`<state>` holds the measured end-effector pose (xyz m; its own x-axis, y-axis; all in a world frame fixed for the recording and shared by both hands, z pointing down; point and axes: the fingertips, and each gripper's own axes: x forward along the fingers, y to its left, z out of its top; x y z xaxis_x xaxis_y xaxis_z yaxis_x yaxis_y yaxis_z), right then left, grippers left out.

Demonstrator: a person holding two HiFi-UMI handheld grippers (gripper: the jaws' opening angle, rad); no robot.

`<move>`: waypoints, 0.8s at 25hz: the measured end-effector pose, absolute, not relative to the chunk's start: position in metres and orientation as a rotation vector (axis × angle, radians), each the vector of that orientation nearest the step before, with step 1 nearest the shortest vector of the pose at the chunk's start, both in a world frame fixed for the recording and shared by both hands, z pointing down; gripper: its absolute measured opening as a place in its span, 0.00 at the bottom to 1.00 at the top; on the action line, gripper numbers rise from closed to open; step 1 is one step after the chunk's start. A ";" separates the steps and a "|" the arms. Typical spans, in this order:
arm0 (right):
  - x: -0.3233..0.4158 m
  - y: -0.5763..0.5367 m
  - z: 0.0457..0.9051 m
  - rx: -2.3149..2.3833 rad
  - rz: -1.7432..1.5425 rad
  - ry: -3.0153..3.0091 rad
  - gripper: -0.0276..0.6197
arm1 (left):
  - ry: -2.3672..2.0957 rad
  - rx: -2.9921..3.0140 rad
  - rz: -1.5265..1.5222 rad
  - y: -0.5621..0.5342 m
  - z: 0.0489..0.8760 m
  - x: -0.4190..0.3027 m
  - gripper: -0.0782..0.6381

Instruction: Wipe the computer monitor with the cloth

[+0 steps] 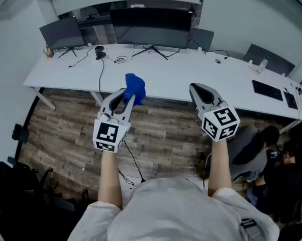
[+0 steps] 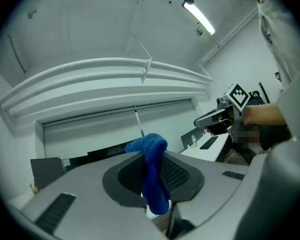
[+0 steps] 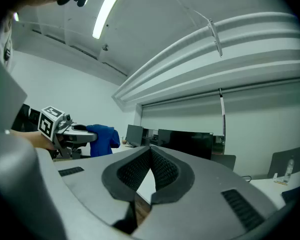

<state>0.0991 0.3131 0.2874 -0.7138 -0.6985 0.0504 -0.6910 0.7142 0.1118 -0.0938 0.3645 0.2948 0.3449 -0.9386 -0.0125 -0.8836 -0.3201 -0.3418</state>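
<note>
A blue cloth (image 1: pixel 134 88) is pinched in my left gripper (image 1: pixel 123 99), which is shut on it above the floor just short of the white desk (image 1: pixel 191 74). In the left gripper view the cloth (image 2: pixel 152 171) hangs folded between the pads. My right gripper (image 1: pixel 198 93) is level with it, shut with nothing between its jaws (image 3: pixel 150 156). The large dark monitor (image 1: pixel 151 26) stands at the back of the desk, well beyond both grippers. It also shows in the right gripper view as the monitor (image 3: pixel 189 143).
A smaller monitor (image 1: pixel 63 32) stands at the desk's left end, with cables (image 1: pixel 101 59) trailing near it. A keyboard (image 1: pixel 267 90) lies on the right part. A person (image 1: pixel 264 149) sits low at the right, and black chairs (image 1: pixel 20 185) stand at the left.
</note>
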 end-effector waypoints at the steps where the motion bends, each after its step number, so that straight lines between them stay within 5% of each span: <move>1: 0.097 0.313 0.288 1.148 -0.137 -2.818 0.06 | 1.622 -2.330 -0.262 0.364 0.297 -0.096 0.22; 20: 0.034 0.264 0.310 1.056 -0.008 -2.864 0.06 | 1.647 -2.371 -0.221 0.311 0.318 -0.155 0.22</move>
<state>0.0339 0.2640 0.3103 -0.7573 -0.6479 0.0818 -0.6475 0.7612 0.0355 -0.1548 0.3111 0.3179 0.3509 -0.9363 -0.0156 -0.8991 -0.3322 -0.2850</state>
